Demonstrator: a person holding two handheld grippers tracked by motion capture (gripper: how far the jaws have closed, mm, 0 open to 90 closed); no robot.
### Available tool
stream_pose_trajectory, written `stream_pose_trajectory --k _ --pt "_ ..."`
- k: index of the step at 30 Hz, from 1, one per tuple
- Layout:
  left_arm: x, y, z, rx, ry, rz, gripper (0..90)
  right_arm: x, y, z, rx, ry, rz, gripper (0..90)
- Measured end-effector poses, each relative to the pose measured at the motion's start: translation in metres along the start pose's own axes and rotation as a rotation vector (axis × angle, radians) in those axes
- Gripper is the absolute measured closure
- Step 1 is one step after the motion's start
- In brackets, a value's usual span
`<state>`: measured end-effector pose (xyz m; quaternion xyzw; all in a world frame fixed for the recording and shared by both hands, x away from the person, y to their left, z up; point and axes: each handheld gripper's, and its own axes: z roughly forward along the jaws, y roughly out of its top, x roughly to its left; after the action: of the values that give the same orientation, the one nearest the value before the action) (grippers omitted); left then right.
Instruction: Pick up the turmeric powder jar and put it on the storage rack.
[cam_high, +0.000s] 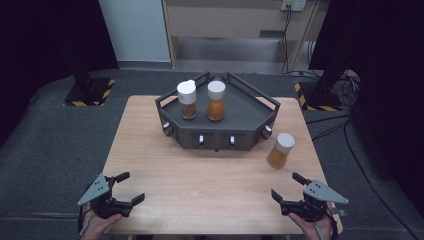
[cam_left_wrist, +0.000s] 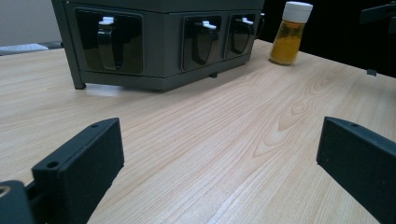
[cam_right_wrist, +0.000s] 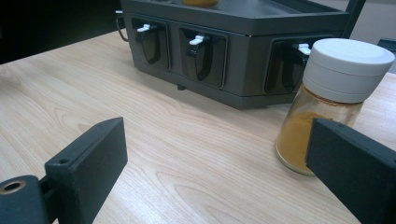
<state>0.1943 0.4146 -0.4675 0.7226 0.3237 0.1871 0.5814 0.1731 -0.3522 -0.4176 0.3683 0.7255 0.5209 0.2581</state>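
Right gripper (cam_high: 286, 188), jaws spread wide and empty, low over the near right corner of the wooden table (cam_high: 200, 175); just ahead of it, slightly toward its right jaw, the spice jar (cam_high: 280, 150) of orange powder stands upright on the table, long axis vertical, white cap up, apart from the dark rack (cam_high: 217, 131) beyond; left gripper (cam_high: 130, 188), likewise open and empty, lies well apart across the table; the right is judged the nearer for a sideways grasp.
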Motion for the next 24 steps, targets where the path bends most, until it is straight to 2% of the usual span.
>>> stream_pose_trajectory --k 10,14,24 --pt "0.000 0.000 0.000 0.000 0.004 -0.002 0.0 -0.004 0.006 -0.005 -0.006 -0.005 0.030 2.1" --pt "0.000 0.000 0.000 -0.002 0.006 -0.004 0.0 -0.008 0.008 -0.007 -0.011 -0.011 0.059 1.5" --pt "0.000 -0.001 0.000 -0.001 0.005 -0.005 0.0 -0.015 0.024 -0.007 -0.011 -0.039 0.045 0.8"
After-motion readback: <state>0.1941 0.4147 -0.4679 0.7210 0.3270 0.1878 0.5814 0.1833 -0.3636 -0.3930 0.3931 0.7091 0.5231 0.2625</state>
